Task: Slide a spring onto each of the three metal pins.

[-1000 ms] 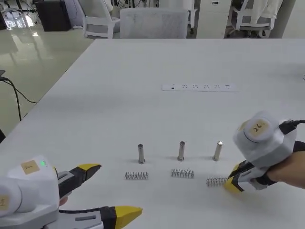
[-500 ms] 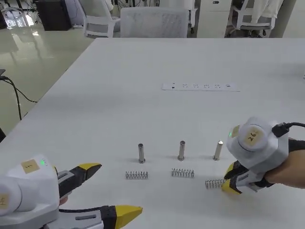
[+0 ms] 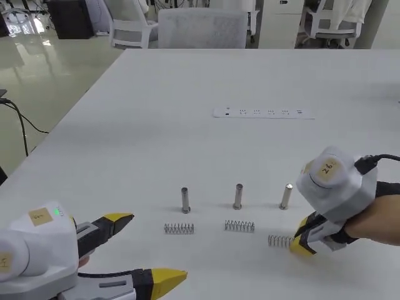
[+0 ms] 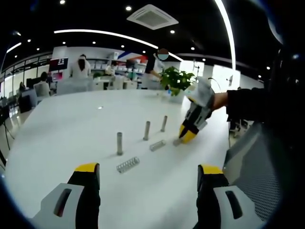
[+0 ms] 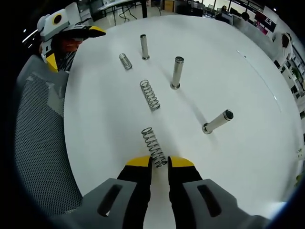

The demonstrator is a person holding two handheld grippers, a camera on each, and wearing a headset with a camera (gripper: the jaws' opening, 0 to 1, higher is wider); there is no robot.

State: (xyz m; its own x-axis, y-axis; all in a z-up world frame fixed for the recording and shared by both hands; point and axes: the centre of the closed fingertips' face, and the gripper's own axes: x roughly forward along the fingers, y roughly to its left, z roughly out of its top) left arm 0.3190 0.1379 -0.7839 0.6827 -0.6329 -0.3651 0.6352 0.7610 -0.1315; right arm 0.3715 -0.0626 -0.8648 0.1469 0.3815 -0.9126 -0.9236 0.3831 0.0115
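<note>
Three metal pins stand in a row on the white table: the left pin (image 3: 185,200), the middle pin (image 3: 238,196) and the right pin (image 3: 286,195). In front of each lies a spring: left spring (image 3: 179,229), middle spring (image 3: 239,225), right spring (image 3: 279,240). My right gripper (image 3: 302,244) is shut on the right spring's near end (image 5: 153,142), its yellow fingertips (image 5: 138,164) almost together, low over the table. My left gripper (image 3: 150,247) hangs open and holds nothing at the near left, well short of the left spring (image 4: 127,164).
A white power strip (image 3: 262,112) lies farther back on the table (image 3: 156,125). Office chairs (image 3: 200,28) stand beyond the far edge. In the left gripper view the right gripper (image 4: 188,135) reaches in beside the far pin (image 4: 164,123).
My right gripper has closed on the right spring's end and nudged it slightly left, its body tilting. The left gripper, pins and other springs have not moved.
</note>
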